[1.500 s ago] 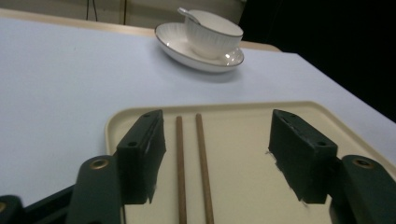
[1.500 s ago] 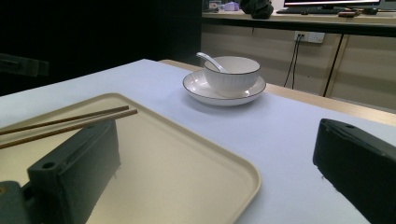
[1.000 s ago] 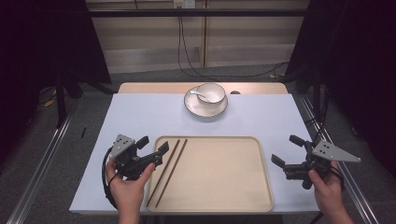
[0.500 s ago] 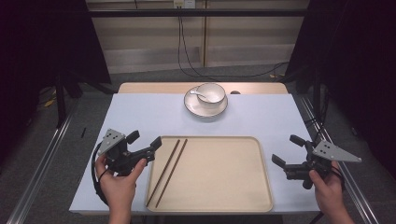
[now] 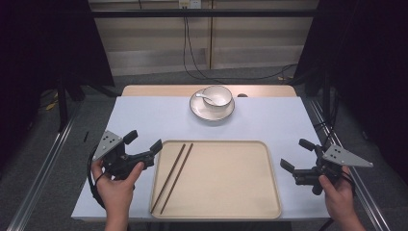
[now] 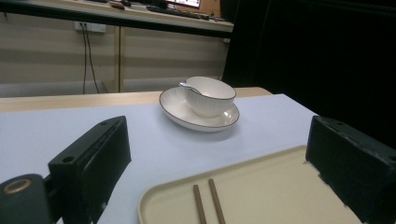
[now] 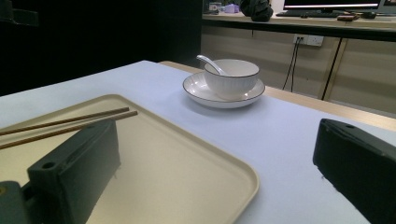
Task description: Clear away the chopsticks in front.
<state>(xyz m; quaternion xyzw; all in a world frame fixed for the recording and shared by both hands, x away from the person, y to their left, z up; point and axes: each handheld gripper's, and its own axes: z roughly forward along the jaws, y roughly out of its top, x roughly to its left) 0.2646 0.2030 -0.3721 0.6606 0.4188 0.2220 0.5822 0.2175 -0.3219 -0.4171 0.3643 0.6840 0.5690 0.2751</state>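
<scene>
— On the left part of the tray (image 5: 250, 202), two chopsticks (image 5: 174, 176), side by side, tips slanting toward the far right. Left gripper (image 5: 143, 146) just beside the tray's left rim, jaws spread wide, nothing between them.

— And on the right?

— Near the tray's right edge, right gripper (image 5: 295, 154), jaws likewise wide and empty, well apart from the chopsticks. At the far middle of the table (image 5: 144, 115), a bowl (image 5: 217, 96) on a saucer (image 5: 211, 110), spoon (image 5: 204, 97) inside.

— Best way in, then?

— Probably with the left gripper, being nearest. Worth keeping low over the rim, turning the jaws across the chopsticks rather than along them, and closing around both together near the middle.

— Any risk?

— Likely rolling apart or sliding on the smooth tray; better to close slowly, lift level.
</scene>
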